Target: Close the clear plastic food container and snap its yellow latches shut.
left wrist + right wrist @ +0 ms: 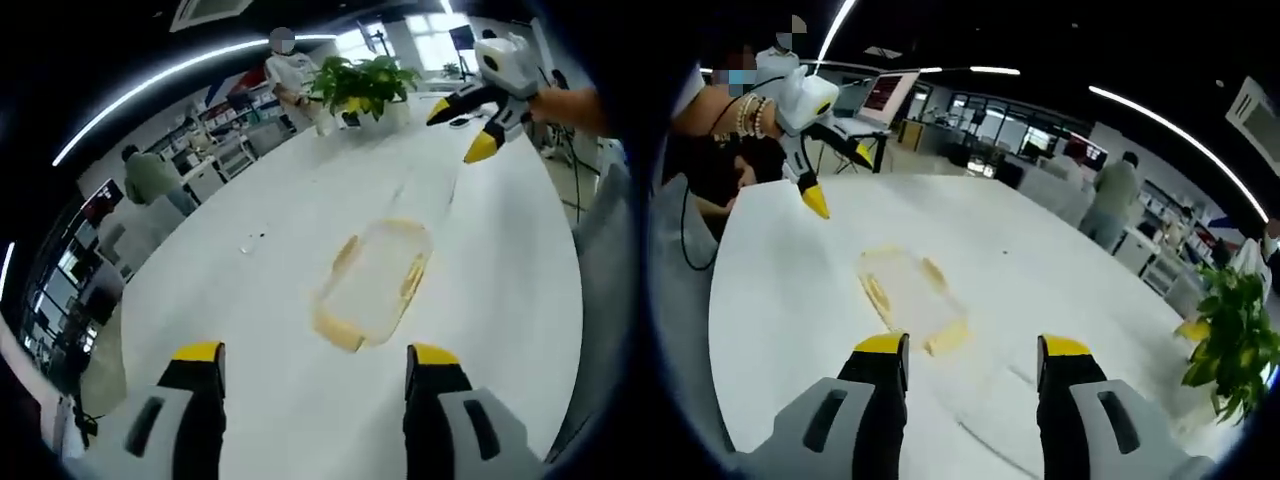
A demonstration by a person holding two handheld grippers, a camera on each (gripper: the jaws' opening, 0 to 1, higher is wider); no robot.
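Container (375, 282) lies flat on the white bench (250, 300), dead ahead of the left tongs (315, 365) and between their two jaw lines, a short reach forward. Long axis runs away from the left tongs, leaning slightly right toward the far side. Yellow latches (412, 277) show along its sides and near end; whether the lid is seated, can't tell, plastic is too clear.

In the right gripper view the same container (910, 300) sits just ahead and a little left of the right tongs (972, 350), near corner almost at the left jaw tip. Right tongs look nearer to me, so first press likely theirs.

Both tongs released, jaws spread, nothing held. Beyond: potted plant (365, 85) at the bench's far end, people standing farther off.
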